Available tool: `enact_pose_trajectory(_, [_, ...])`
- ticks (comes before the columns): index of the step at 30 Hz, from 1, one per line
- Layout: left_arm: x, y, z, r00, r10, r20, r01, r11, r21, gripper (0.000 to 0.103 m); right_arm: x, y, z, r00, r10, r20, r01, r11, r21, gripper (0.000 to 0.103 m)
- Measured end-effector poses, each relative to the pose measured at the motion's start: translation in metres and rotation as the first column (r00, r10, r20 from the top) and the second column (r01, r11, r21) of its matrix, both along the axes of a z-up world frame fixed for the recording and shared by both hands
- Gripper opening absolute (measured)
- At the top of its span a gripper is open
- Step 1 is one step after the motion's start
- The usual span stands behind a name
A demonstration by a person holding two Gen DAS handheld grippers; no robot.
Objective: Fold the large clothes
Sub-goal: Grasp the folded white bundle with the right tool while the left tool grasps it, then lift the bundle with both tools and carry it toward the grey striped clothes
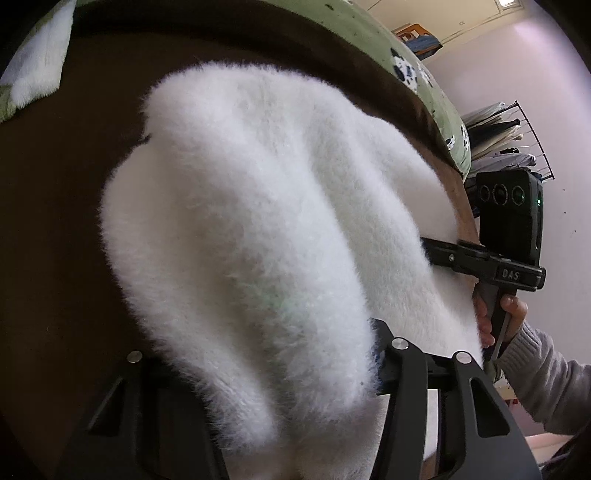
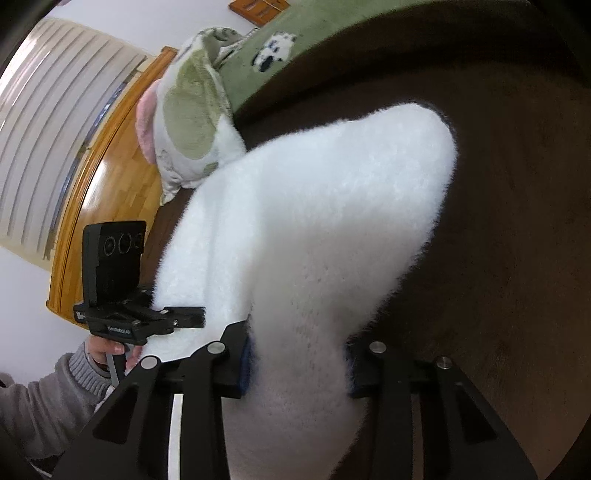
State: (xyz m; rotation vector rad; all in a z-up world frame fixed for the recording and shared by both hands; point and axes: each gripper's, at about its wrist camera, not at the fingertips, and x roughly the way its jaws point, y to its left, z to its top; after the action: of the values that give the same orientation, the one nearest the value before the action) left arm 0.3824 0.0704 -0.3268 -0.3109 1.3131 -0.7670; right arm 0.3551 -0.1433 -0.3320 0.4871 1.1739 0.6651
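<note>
I have the fuzzy white sweater [image 1: 240, 221] pinched in both grippers, one bunch of its near edge in each, so that I can carry the whole edge evenly instead of dragging one corner. My left gripper [image 1: 255, 373] is partly closed, with a thick roll of the knit filling the gap between its fingers; my right gripper [image 2: 299, 365] is closed tighter on a narrower fold, its blue pads pressing the pile on both sides. Ahead of both grippers the sweater runs out over the dark brown bed cover [image 1: 55, 221], its far end lying there while the near end seems raised. I hold it by two points well apart to keep the cloth spread, which I judge suits bringing this edge over toward the far one. Beyond the brown cover lies a green blanket [image 2: 317, 33] with a cow print, clear of my work
</note>
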Motion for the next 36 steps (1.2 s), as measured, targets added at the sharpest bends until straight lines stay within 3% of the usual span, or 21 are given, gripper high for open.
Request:
enact_pose_trajectory(10, [-0.027, -0.034, 0.028, 0.992, -0.015, 0.129, -0.002, 0.992, 0.127, 0.049, -0.029, -0.007, 0.022, 0.998, -0.015, 0.057, 0.019, 0.998, -0.063, 0.034])
enact_pose_trajectory(21, [-0.045, -0.040, 0.059, 0.981, 0.022, 0.193, -0.052, 0.987, 0.154, 0.048, -0.047, -0.010, 0.064, 0.992, -0.020, 0.126, 0.028, 0.997, -0.069, 0.034])
enact_pose_trajectory(27, [-0.057, -0.041, 0.099, 0.974, 0.041, 0.221, -0.076, 0.986, 0.151, 0.047, -0.059, -0.010, 0.108, 0.986, -0.015, 0.164, 0.027, 0.997, -0.074, 0.033])
enact_pose_trajectory(36, [-0.080, -0.036, 0.199, 0.955, 0.043, 0.295, -0.092, 0.984, 0.154, 0.047, -0.082, -0.016, 0.206, 0.972, -0.030, 0.231, 0.046, 0.997, -0.064, 0.033])
